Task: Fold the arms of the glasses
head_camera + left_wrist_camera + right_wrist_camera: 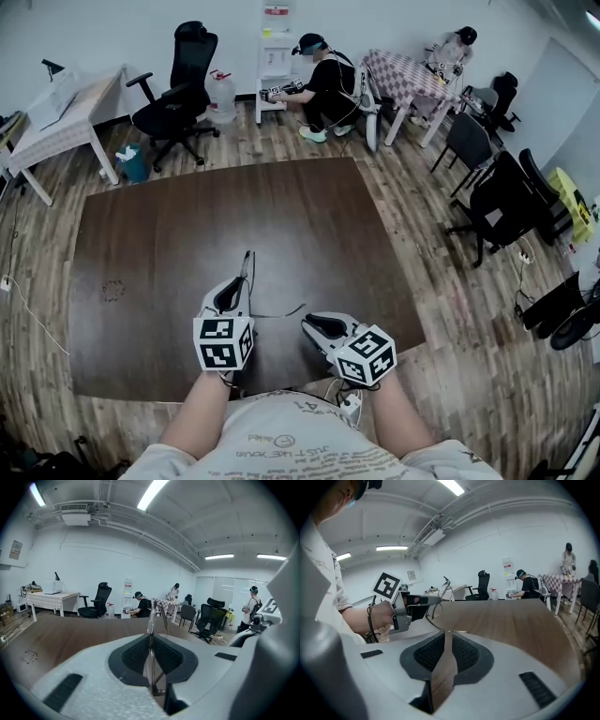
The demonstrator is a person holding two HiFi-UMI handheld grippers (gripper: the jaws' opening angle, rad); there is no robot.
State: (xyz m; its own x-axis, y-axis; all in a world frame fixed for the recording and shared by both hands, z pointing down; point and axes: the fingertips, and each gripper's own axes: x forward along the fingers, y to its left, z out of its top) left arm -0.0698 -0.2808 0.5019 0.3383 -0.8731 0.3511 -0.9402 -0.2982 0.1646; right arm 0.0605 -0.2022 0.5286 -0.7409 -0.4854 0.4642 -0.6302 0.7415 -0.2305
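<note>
Thin wire-framed glasses (249, 264) hang over the dark brown table (169, 225), and my left gripper (236, 284) is shut on their frame. In the left gripper view the frame (151, 613) rises straight out from between the pressed pads. One arm (281, 311) stretches right toward my right gripper (306, 323). In the right gripper view the glasses (435, 610) stick out of the left gripper (412, 603), and that arm curves down to the right gripper's (449, 633) tips. Those jaws stand together with only table showing in the slit. Whether the tips touch the arm I cannot tell.
The table's near edge (187, 398) lies just under my hands. Beyond the far edge are a black office chair (178, 94), a crouching person (323, 89), a white desk (66, 112) and a checked table (408, 80). More chairs (497, 202) stand at the right.
</note>
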